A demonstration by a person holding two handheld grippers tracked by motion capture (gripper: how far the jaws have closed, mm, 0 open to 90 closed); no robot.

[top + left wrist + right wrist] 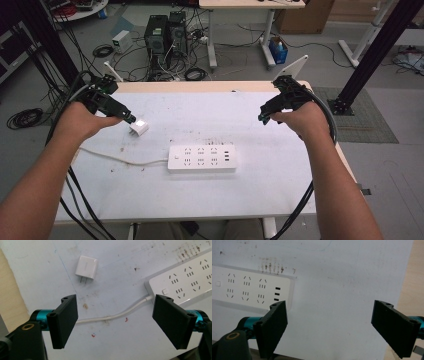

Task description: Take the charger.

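Both forearms reach in; left gripper [131, 119] hovers wide-jawed beside the white charger plug [138, 127], right gripper [263, 118] wide too, near the power strip [202, 158].

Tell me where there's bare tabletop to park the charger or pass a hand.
Bare stretches: right of the power strip out to the table's right edge, below the right gripper; also the near strip along the front edge. Crowded: the left side, where charger, left gripper and the strip's cord sit close.
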